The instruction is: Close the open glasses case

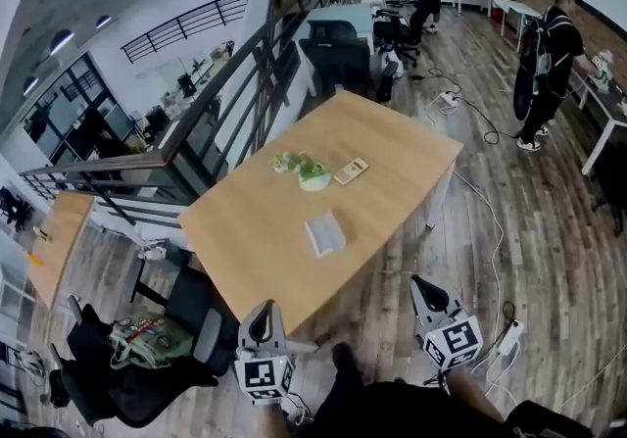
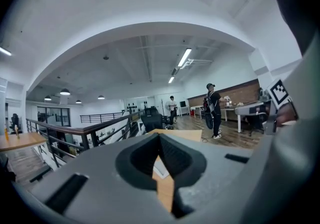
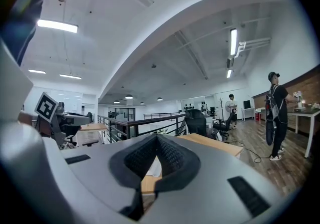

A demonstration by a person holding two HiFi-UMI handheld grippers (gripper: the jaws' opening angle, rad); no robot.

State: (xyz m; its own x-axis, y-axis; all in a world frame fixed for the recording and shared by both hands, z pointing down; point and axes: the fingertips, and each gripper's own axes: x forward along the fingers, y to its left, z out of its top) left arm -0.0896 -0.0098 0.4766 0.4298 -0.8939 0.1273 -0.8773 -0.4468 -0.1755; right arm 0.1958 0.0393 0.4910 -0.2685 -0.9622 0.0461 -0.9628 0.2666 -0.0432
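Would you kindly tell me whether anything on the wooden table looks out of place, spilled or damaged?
Nothing stands out. The grey glasses case lies flat on the wooden table, a small potted plant and a tan flat object sit apart beyond it, and nothing looks spilled or damaged.

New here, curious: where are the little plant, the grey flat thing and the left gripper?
little plant (image 1: 313, 180), head view, white pot.
grey flat thing (image 1: 325, 232), head view, its middle.
left gripper (image 1: 262, 311), head view, between fingertips.
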